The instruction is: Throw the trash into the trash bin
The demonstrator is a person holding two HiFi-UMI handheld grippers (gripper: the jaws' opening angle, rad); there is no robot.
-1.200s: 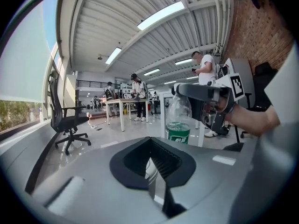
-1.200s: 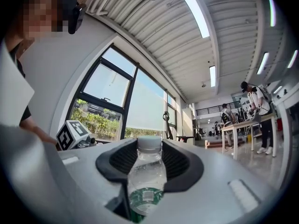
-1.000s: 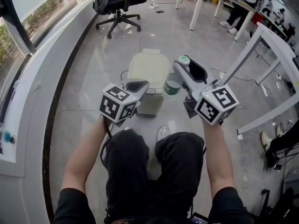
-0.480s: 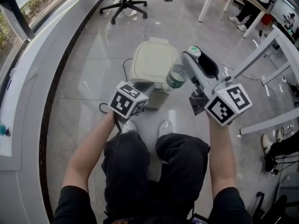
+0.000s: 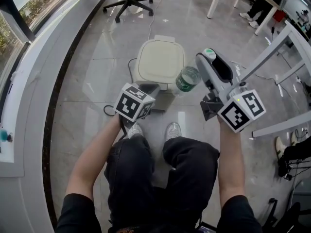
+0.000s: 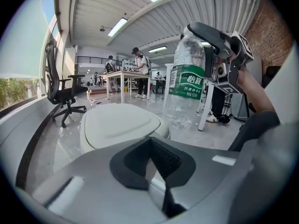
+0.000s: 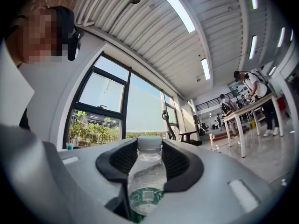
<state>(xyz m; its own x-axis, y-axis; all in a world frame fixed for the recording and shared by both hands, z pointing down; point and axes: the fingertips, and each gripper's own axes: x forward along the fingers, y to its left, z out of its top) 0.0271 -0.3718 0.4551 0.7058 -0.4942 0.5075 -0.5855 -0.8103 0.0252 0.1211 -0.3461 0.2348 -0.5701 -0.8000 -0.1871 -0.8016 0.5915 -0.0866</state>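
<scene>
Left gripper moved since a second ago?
Yes. Against the trash bin, the left gripper has dropped: its tip overlapped the bin's top corner before, now it sits low at the bin's front face.

bottle (image 5: pixel 187 79): clear crinkled plastic, green label, white cap, looks empty
bottle pose: cap up, slightly tilted, up in the air
bottle place: just beside the trash bin (image 5: pixel 159 64), higher than its top
trash bin: cream, upright, lid shut

The operator wears a black short-sleeved shirt (image 5: pixel 77 211), black trousers (image 5: pixel 187 178) and light grey shoes (image 5: pixel 173 129). The left gripper (image 5: pixel 148 88) and right gripper (image 5: pixel 209 58) have grey moulded bodies and black ribbed jaw pads, and each has a white cube (image 5: pixel 134 103) bearing black square markers
</scene>
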